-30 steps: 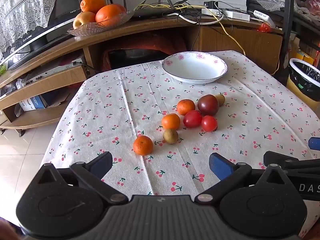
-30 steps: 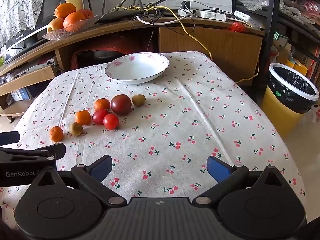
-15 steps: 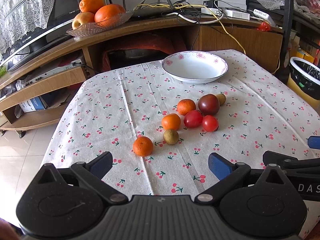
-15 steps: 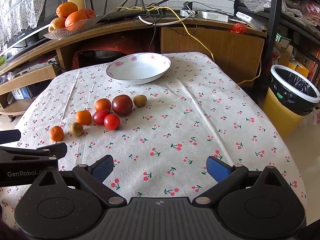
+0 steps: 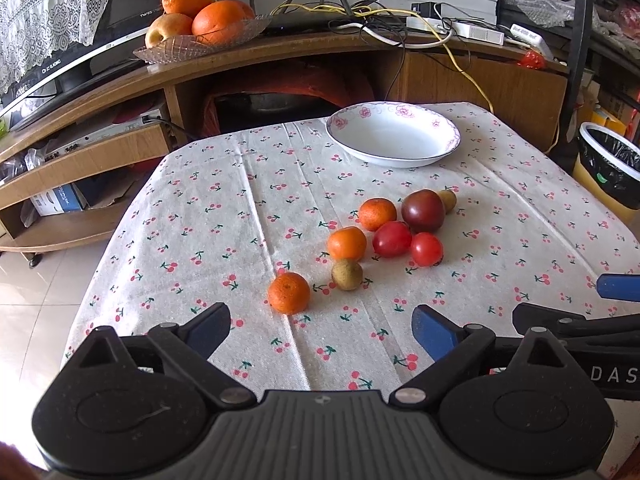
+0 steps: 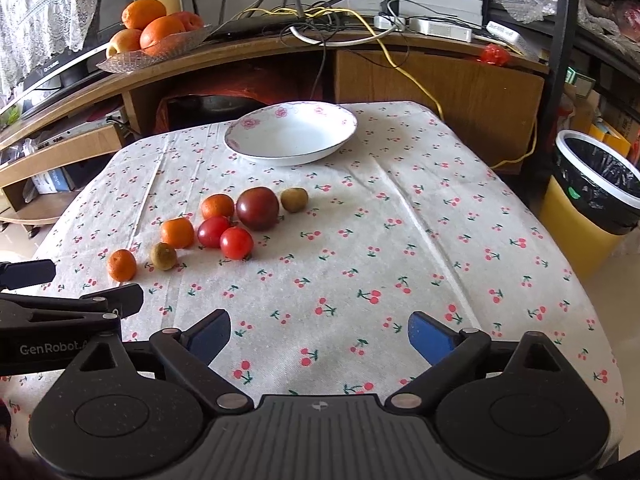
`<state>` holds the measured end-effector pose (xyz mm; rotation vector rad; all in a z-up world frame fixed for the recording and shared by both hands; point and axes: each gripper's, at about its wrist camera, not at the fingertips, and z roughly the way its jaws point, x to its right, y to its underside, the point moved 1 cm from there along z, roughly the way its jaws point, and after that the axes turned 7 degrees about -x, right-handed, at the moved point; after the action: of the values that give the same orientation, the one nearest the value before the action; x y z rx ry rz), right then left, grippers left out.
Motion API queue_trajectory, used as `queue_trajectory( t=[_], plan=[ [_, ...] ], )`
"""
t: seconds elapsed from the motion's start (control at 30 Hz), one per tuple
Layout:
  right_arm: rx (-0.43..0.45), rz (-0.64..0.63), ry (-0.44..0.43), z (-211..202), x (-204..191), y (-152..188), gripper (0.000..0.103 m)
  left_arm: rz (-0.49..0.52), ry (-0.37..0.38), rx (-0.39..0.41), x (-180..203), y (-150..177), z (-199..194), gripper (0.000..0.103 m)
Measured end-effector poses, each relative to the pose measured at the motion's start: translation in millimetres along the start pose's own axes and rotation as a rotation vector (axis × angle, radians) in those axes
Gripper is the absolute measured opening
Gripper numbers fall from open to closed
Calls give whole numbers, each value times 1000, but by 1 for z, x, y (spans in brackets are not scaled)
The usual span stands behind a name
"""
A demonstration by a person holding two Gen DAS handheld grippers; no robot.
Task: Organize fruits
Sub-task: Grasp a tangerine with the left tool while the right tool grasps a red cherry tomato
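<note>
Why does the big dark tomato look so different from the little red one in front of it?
The dark tomato is deep purple-brown, while the front red tomato is bright red. The dark tomato is clearly bigger than the red one. The dark tomato sits nearer the white bowl, with the red one closer to the grippers. Both are round, shiny, and resting on the cherry tablecloth.

"GenRobot." is showing on the left tool; "DAS" is showing on the right tool.
</note>
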<state>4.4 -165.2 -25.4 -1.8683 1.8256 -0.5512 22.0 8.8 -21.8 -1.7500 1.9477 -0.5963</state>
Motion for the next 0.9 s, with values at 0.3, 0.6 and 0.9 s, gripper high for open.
queue_trajectory(
  t=[0.3, 0.6, 0.9],
  plan=[
    [-9, -81, -75, 15, -11, -20, 81, 31, 3, -6, -14, -13, 16, 103],
    [-28, -136, -178, 34, -16, -43, 69, 55, 32, -60, -27, -16, 41, 88],
    [-70, -170, -236, 58, -17, -57, 61, 49, 74, -105, -32, -17, 58, 60]
  ],
)
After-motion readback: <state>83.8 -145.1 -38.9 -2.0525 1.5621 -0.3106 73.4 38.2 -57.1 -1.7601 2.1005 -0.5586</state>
